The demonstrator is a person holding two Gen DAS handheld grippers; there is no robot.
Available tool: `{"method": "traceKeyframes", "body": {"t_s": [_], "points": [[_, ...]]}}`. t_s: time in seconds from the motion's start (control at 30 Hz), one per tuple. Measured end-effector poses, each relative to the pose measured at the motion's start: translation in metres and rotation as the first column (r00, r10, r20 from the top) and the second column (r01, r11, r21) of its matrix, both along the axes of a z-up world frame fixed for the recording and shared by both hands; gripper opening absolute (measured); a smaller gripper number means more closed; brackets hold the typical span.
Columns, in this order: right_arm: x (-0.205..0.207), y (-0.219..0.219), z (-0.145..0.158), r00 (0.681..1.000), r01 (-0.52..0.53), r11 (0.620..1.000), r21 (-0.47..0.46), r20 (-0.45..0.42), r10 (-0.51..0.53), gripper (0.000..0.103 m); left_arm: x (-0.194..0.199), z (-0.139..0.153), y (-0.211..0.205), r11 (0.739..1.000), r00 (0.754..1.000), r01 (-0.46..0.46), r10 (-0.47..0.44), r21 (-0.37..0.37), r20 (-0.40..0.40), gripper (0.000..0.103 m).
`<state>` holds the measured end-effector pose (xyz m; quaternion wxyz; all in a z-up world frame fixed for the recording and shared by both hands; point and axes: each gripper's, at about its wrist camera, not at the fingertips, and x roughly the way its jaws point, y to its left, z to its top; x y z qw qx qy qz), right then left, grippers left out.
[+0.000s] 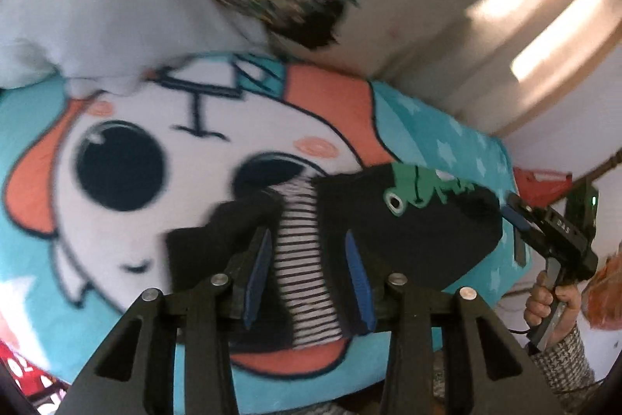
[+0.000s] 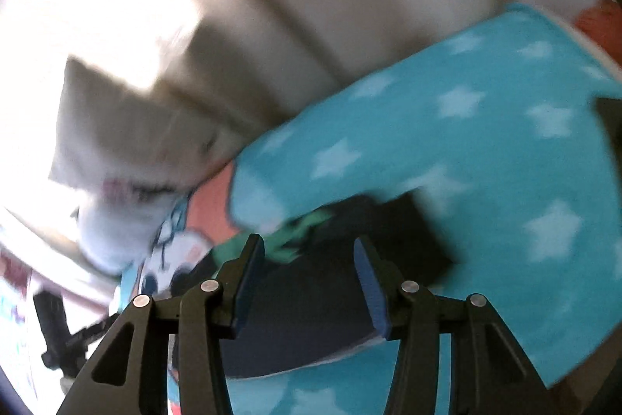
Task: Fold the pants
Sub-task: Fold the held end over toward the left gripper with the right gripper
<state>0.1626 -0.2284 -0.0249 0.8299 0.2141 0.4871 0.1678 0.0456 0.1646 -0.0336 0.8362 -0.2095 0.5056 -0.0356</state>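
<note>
Pants (image 1: 388, 232) lie dark and bunched on the cartoon blanket (image 1: 116, 259) on the bed, striped inner fabric (image 1: 303, 259) exposed, green frog patch (image 1: 416, 189) up top. My left gripper (image 1: 307, 259) is spread wide over the striped part, holding nothing. Right gripper (image 2: 309, 282) also spread, empty, over the dark cloth near the frog. I'd call this mid-fold, between grasps. Next: pinch an edge each and lay it over. Room is open left on the blanket; right edge of the bed is close.
</note>
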Motion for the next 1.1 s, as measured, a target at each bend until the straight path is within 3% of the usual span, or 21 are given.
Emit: {"method": "traceKeyframes", "body": {"t_s": [0.13, 0.27, 0.37, 0.47, 0.57, 0.6, 0.7, 0.77, 0.83, 0.93, 1.03, 1.1], "points": [[0.010, 0.054, -0.028, 0.986, -0.158, 0.987, 0.014, -0.057, 0.159, 0.053, 0.005, -0.051, -0.011, 1.000, 0.991, -0.007, 0.006, -0.001, -0.137, 0.038], [0.020, 0.063, -0.067, 0.968, -0.183, 0.980, 0.082, -0.158, 0.194, 0.052, -0.010, -0.067, -0.015, 0.997, 0.989, 0.004, -0.015, -0.078, -0.145, 0.036], [0.029, 0.032, -0.087, 0.973, -0.079, 0.975, 0.207, -0.198, 0.121, 0.032, -0.014, -0.069, -0.020, 0.998, 0.991, 0.013, -0.020, -0.055, -0.131, 0.036], [0.037, -0.032, -0.098, 0.966, 0.151, 0.924, 0.351, -0.252, -0.062, 0.015, -0.014, -0.068, -0.018, 0.998, 0.991, 0.011, -0.019, -0.062, -0.130, 0.036], [0.035, -0.088, -0.099, 0.925, 0.347, 0.839, 0.420, -0.303, -0.231, 0.014, -0.016, -0.068, -0.017, 0.998, 0.992, 0.009, -0.018, -0.069, -0.125, 0.036], [0.031, -0.094, -0.092, 0.917, 0.376, 0.820, 0.432, -0.301, -0.261, 0.025, -0.017, -0.068, -0.016, 0.998, 0.992, 0.009, -0.017, -0.067, -0.123, 0.036], [0.030, -0.066, -0.057, 0.967, 0.237, 0.857, 0.458, -0.196, -0.162, 0.040, -0.017, -0.068, -0.019, 0.998, 0.992, 0.005, -0.012, -0.060, -0.125, 0.036], [0.036, -0.013, -0.048, 0.984, 0.096, 0.896, 0.435, -0.176, -0.020, 0.042, -0.015, -0.069, -0.021, 0.999, 0.991, 0.004, -0.011, -0.054, -0.130, 0.036], [0.041, 0.049, -0.057, 0.969, -0.036, 0.895, 0.444, -0.203, 0.140, 0.042, -0.014, -0.069, -0.023, 0.999, 0.991, 0.003, -0.009, -0.048, -0.131, 0.036], [0.044, 0.122, -0.079, 0.931, -0.169, 0.900, 0.401, -0.233, 0.279, 0.042, -0.016, -0.068, -0.022, 0.999, 0.992, 0.009, -0.014, -0.043, -0.129, 0.036], [0.053, 0.150, -0.099, 0.913, -0.187, 0.906, 0.380, -0.274, 0.303, 0.042, -0.017, -0.068, -0.021, 0.999, 0.991, 0.011, -0.017, -0.044, -0.133, 0.036], [0.070, 0.137, -0.109, 0.925, -0.118, 0.918, 0.378, -0.295, 0.240, 0.025, -0.017, -0.067, -0.022, 0.999, 0.991, 0.010, -0.016, -0.044, -0.133, 0.036]]}}
